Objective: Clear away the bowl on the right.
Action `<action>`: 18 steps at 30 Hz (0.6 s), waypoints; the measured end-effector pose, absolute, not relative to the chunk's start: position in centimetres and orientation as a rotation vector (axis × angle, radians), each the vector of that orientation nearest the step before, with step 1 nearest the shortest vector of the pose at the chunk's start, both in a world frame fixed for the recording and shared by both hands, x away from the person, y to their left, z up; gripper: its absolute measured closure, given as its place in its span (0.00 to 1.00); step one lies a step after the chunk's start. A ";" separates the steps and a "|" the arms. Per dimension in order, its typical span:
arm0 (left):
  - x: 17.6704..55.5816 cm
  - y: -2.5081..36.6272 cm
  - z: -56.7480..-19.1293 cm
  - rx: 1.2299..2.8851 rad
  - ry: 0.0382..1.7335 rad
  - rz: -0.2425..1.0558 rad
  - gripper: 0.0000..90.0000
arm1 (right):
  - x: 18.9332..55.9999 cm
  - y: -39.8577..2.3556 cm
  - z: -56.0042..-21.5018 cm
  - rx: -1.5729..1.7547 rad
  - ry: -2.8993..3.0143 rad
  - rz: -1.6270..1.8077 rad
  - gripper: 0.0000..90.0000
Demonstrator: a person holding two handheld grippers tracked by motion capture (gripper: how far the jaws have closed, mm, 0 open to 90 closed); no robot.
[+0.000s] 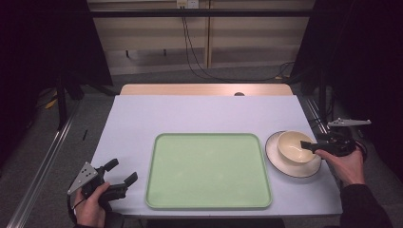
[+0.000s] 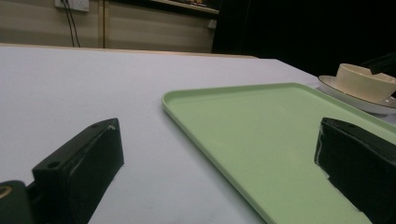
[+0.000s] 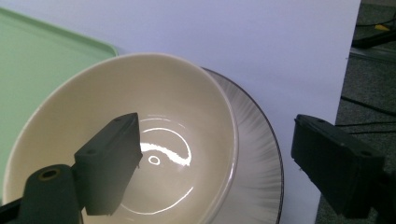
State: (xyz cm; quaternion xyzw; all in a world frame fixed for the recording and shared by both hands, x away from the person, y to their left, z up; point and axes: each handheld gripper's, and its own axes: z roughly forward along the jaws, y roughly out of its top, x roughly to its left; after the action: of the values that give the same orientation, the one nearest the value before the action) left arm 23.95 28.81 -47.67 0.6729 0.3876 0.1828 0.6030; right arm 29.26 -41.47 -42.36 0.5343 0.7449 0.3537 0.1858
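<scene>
Jaws of left gripper point(image 1: 122, 173) are spread, idle left of the tray point(image 1: 208, 170). Right gripper point(image 1: 308, 145) jaws are spread astride the bowl point(image 1: 294, 146) rim; bowl is seen on plate point(image 1: 285, 166), right of tray. No grasp made; tray is bare, worktop point(image 1: 199, 114) beyond.

High view overhead, forward-down; claw views low, close; share tray point(image 1: 209, 171).

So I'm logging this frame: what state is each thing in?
Bowl: upright, empty, sitting on the plate.
Plate: flat on the table, beside the tray.
Tray: flat, empty.
Right tongs: open, straddling the bowl's rim.
Left tongs: open, holding nothing.
</scene>
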 end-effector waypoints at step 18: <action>23.9 28.8 -47.7 1.556 0.894 0.423 0.01 | 30.3 -41.3 -44.5 1.628 2.255 0.919 0.49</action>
State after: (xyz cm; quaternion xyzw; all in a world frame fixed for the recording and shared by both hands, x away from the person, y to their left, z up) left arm 23.91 28.81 -47.69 0.6724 0.3864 0.1828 0.6043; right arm 30.31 -41.31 -44.47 0.5528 0.7654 0.3121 0.1061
